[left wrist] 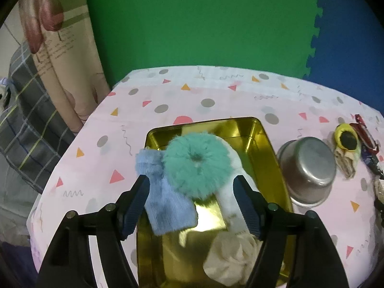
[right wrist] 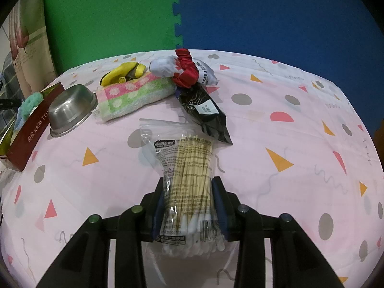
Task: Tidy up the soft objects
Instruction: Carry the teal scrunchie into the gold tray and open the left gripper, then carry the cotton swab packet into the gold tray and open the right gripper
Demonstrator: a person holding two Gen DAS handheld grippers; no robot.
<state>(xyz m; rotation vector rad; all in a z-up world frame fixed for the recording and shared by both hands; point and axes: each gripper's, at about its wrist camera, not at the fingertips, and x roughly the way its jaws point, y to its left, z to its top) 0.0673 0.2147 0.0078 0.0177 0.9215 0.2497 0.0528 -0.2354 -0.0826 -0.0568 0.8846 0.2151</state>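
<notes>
The gold tin (left wrist: 264,148) holds a fluffy teal scrunchie (left wrist: 196,165) (overlapping a blue sock (left wrist: 165,206)); the left gripper (left wrist: 192,206) gapes, the right gripper (right wrist: 189,206) clamps a cotton-swab bag (right wrist: 187,180).

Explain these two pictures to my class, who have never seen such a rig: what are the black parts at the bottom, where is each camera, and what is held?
Each picture comes from a camera mounted on a hand-held claw, looking along its two fingers. No robot: a person holds one claw in each hand. The left claw hangs open above a gold tin holding a blue sock, a teal fluffy scrunchie and a cream cloth. The right claw is shut on a bag of cotton swabs. A steel bowl and striped towel lie on the patterned tablecloth.
</notes>
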